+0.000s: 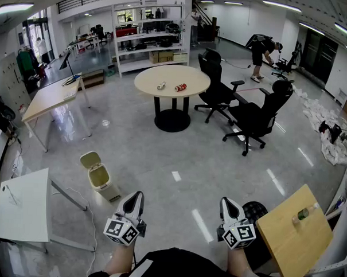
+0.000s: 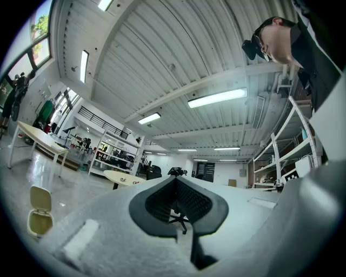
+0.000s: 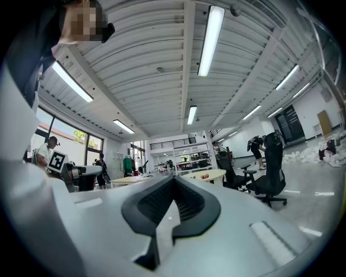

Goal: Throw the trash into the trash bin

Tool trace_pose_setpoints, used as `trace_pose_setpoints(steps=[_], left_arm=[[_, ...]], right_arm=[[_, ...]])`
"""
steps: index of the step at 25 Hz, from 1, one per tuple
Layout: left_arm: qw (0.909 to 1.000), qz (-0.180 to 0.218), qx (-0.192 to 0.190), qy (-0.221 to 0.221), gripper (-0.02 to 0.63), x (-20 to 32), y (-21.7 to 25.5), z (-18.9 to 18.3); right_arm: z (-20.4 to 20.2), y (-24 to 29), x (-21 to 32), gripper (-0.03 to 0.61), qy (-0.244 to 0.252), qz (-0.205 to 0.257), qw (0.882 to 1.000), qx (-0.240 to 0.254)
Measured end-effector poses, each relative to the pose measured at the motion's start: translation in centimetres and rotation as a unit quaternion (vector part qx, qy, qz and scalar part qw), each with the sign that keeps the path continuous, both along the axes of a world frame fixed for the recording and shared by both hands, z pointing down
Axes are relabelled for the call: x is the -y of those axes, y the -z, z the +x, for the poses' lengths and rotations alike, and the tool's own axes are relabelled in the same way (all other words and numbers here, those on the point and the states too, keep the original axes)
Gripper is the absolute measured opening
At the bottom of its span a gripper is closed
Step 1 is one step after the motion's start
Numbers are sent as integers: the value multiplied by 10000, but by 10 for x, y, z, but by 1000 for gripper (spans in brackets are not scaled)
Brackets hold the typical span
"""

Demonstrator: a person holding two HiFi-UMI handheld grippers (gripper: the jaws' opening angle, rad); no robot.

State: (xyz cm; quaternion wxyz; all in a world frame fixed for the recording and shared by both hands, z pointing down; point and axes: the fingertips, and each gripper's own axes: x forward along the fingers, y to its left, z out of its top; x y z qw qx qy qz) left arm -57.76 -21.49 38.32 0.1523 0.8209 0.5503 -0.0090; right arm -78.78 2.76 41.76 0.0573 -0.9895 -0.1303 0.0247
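Two pieces of trash lie on the round table [image 1: 173,77] far across the room: a grey crushed piece [image 1: 161,86] and a red can [image 1: 180,87]. The small beige trash bin [image 1: 100,178] stands on the floor with its lid up, just ahead and left of my left gripper [image 1: 136,198]. My right gripper [image 1: 230,205] is held beside it, over bare floor. Both are shut with nothing in them. In the left gripper view, the left gripper [image 2: 175,181] has the bin [image 2: 39,216] at lower left. The right gripper [image 3: 174,181] points toward the round table [image 3: 208,174].
Two black office chairs [image 1: 219,88] [image 1: 258,116] stand right of the round table. A wooden table [image 1: 292,241] with a green bottle [image 1: 303,213] is close at my right, a white table [image 1: 21,206] at my left. A long desk [image 1: 49,98], shelves [image 1: 149,36] and a person [image 1: 260,50] are farther off.
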Motion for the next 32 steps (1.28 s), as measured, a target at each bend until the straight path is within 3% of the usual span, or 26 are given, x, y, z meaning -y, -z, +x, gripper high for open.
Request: trace_pose_setpoints(steps=[8, 15, 20, 32], left_arm=[[10000, 18, 72, -22, 0, 11, -3, 9], [9997, 106, 170, 128, 0, 42, -11, 30], [9998, 121, 22, 171, 0, 72, -9, 50], [9994, 97, 163, 289, 0, 106, -22, 94]], right_arm=[[13, -2, 15, 6, 84, 50, 9999, 135], [39, -3, 46, 5, 270, 148, 9994, 178], [65, 0, 76, 6, 279, -49, 9995, 158], [100, 12, 98, 6, 211, 21, 9997, 158]])
